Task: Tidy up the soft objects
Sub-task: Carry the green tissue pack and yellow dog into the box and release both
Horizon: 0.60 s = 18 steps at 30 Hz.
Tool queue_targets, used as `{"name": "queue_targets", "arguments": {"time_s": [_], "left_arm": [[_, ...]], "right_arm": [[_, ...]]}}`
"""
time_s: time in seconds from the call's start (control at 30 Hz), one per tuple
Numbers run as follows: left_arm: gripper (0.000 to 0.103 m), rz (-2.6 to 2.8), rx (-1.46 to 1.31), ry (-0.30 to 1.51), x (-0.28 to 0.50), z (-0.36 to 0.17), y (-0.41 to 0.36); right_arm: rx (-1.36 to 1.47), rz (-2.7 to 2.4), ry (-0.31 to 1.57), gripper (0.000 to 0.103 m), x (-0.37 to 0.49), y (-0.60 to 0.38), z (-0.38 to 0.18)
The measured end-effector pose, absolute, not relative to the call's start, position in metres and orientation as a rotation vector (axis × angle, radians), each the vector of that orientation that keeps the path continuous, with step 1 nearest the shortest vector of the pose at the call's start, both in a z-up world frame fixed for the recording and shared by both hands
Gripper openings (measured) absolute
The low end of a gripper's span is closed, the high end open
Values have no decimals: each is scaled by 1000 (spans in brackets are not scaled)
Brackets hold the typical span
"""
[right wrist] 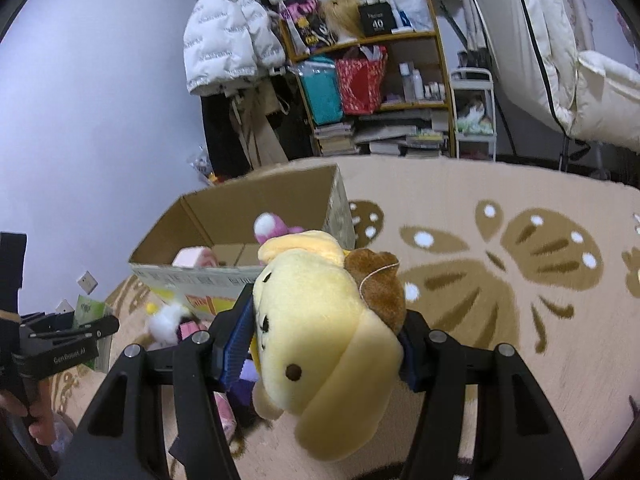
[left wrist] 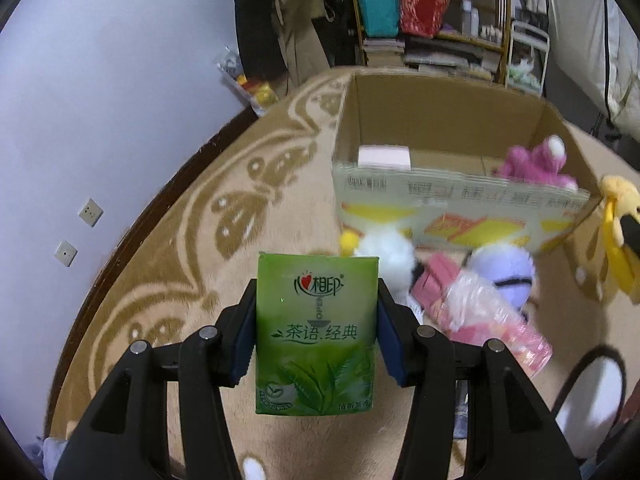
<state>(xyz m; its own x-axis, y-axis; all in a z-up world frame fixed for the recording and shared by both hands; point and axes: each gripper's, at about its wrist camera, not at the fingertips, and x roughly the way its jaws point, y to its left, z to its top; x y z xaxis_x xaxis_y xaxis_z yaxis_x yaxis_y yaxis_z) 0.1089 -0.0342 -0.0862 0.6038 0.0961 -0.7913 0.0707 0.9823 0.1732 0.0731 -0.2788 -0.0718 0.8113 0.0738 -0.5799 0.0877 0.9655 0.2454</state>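
Observation:
My left gripper (left wrist: 317, 328) is shut on a green tissue pack (left wrist: 316, 336) and holds it above the rug, short of the open cardboard box (left wrist: 440, 120). My right gripper (right wrist: 326, 336) is shut on a yellow plush dog (right wrist: 320, 344) with a brown beret, near the box (right wrist: 240, 208). Inside the box lie a pink plush toy (left wrist: 536, 160) and a pale pink pack (left wrist: 384, 156). In front of the box on the rug lie a white plush (left wrist: 384, 252), a purple plush (left wrist: 504, 272) and a pink wrapped pack (left wrist: 492, 328).
A beige rug (right wrist: 500, 280) with brown butterfly patterns covers the floor. A shelf (right wrist: 372, 92) with bags, books and bottles stands at the back, with hanging coats beside it. A wall (left wrist: 100, 100) with sockets is on the left. The left gripper (right wrist: 80, 320) shows in the right wrist view.

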Motion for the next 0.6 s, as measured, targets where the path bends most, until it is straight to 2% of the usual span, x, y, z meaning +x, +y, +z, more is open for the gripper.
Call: {"name": "queue_targets", "arguments": {"time_s": [0.6], "left_arm": [[51, -18, 177, 654, 143, -22, -43]], "right_arm": [[164, 58, 498, 63, 103, -257, -32]]}}
